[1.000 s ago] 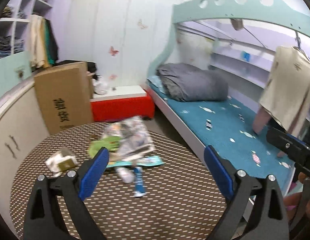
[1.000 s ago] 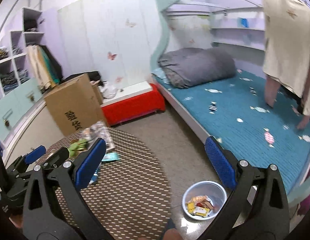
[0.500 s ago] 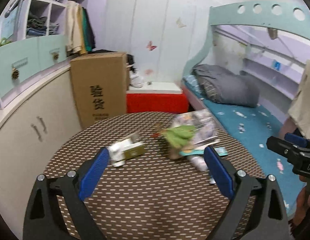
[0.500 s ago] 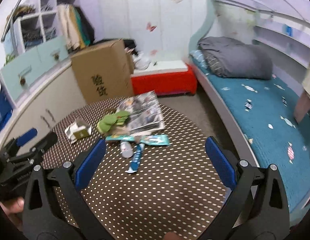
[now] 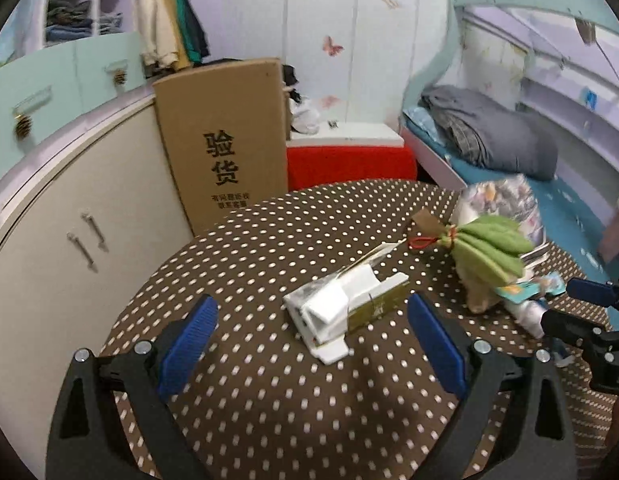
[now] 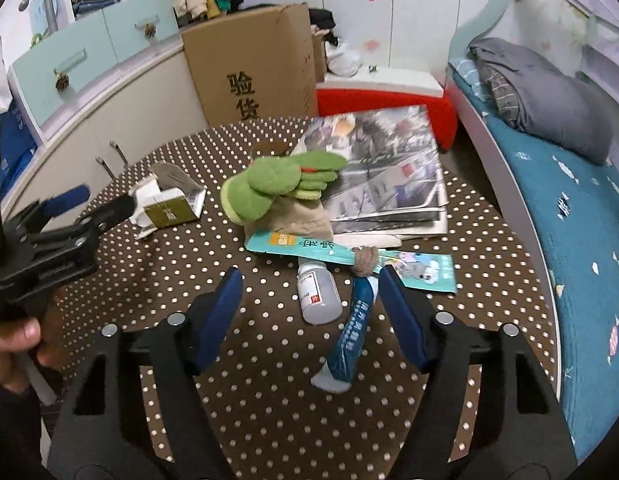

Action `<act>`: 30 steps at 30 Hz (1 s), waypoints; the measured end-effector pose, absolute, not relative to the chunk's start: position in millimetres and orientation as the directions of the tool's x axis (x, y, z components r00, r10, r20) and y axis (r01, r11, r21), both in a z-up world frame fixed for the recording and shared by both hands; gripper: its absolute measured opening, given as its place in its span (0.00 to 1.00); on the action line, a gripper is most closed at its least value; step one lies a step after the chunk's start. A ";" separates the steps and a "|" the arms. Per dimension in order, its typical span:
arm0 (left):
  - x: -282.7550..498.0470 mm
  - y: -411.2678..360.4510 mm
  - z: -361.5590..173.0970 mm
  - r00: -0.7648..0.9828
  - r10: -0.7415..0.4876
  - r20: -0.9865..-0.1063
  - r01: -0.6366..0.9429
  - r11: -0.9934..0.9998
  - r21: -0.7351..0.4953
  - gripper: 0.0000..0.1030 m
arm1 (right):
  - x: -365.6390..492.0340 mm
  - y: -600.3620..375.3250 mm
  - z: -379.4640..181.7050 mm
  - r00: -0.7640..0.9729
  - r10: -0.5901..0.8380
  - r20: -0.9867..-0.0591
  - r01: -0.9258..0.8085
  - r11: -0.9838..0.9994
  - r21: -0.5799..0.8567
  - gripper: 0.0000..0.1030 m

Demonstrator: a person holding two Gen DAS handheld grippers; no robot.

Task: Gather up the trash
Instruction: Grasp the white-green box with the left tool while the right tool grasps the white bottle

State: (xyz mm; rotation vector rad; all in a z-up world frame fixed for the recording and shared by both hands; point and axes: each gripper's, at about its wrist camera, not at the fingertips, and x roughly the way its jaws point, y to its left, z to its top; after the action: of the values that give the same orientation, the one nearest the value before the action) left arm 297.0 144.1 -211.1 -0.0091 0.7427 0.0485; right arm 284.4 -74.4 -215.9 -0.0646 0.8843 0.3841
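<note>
1. A round counter (image 6: 269, 400) with a brown, white-dotted cover carries the clutter.
2. The left tongs (image 5: 311, 338) hang over the counter with their blue pads spread wide. A torn white and olive carton (image 5: 345, 304) lies on the cover between them, just ahead of the pads and untouched.
3. The right tongs (image 6: 311, 306) are closing, their pads not yet pressing on anything. A small white bottle (image 6: 319, 294) lies on its side in the gap, and a blue tube (image 6: 351, 336) lies just beside it, close to the right pad.
4. Just beyond the bottle a teal wrapper (image 6: 349, 258) lies flat, partly under a green stuffed toy (image 6: 277, 184) that leans on a stack of magazines (image 6: 389, 176).
5. A hand (image 6: 13, 344) at the left edge of the right view holds the left tongs' handle.
6. Behind the counter stands a tall cardboard box (image 5: 225, 140), next to a red bench (image 5: 349, 160), with a bed (image 6: 569, 200) along the right wall.
</note>
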 end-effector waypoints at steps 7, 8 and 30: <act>333.0 137.9 -231.6 0.686 -0.042 -0.727 0.050 0.999 -0.010 0.79 | 292.2 -65.7 -240.9 0.526 0.295 -0.798 -0.377 0.922 0.093 0.24; 334.5 137.0 -232.1 0.683 -0.055 -0.728 0.062 0.998 -0.017 0.61 | 290.1 -66.9 -241.7 0.528 0.301 -0.794 -0.374 0.922 0.100 0.23; 213.1 92.3 -187.2 0.735 -0.149 -0.662 0.089 0.988 -0.125 0.36 | 189.7 -156.7 -166.6 0.648 0.422 -0.634 -0.333 0.906 0.263 0.23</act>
State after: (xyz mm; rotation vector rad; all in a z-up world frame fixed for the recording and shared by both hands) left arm 213.1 92.3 -187.2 -0.0865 0.7341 -0.1310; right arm 189.7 -156.7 -166.6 0.1268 0.7519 0.4303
